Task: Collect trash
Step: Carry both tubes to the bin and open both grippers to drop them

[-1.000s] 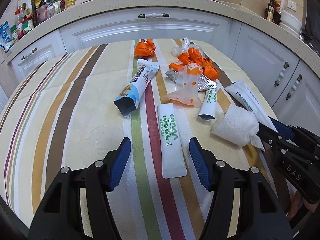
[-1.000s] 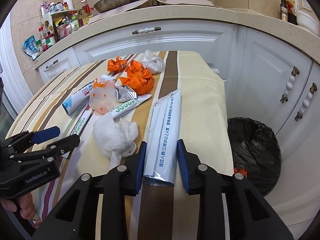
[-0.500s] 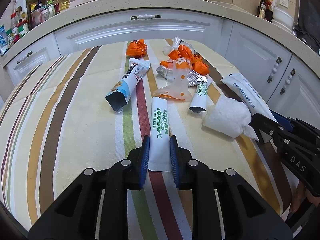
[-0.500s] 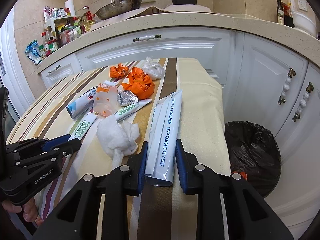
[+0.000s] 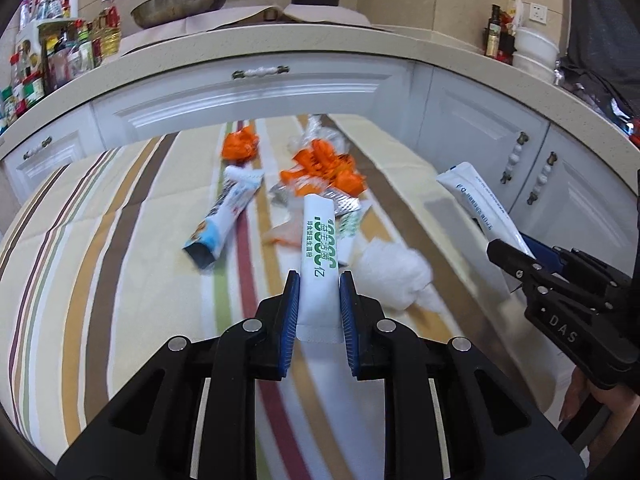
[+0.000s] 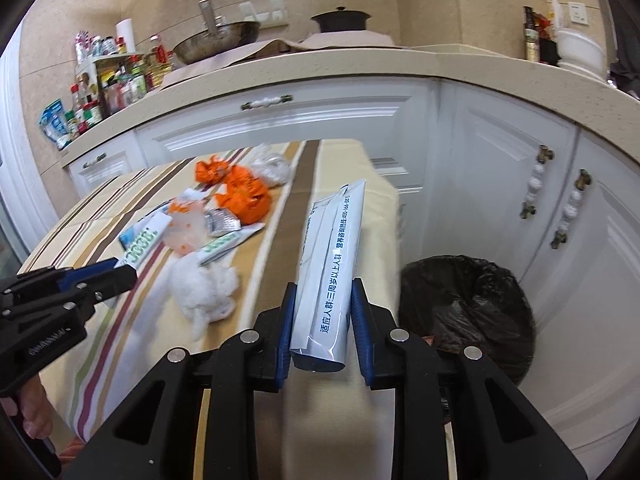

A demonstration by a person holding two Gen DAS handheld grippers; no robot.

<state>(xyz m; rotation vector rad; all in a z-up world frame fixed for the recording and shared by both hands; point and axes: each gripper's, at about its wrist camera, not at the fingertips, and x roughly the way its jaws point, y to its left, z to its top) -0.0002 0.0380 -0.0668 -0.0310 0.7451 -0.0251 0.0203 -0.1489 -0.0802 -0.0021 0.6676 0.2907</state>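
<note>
Left wrist view: left gripper [image 5: 319, 304] clamps a white sachet [image 5: 318, 256]; right gripper [image 6: 322, 328] clamps a silver pouch [image 6: 330, 280] above the desk [image 6: 276, 264].

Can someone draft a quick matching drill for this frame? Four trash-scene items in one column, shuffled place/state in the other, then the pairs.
Column 1
1. green-print sachet
2. long blue-print packet
3. white tissue wad
4. black-lined bin

Column 2
A. on the floor beside the table, by the cabinets
B. clamped between the left gripper fingers
C. lying loose on the striped tablecloth
D. clamped between the right gripper fingers

Pairs: 1-B, 2-D, 3-C, 4-A
</note>
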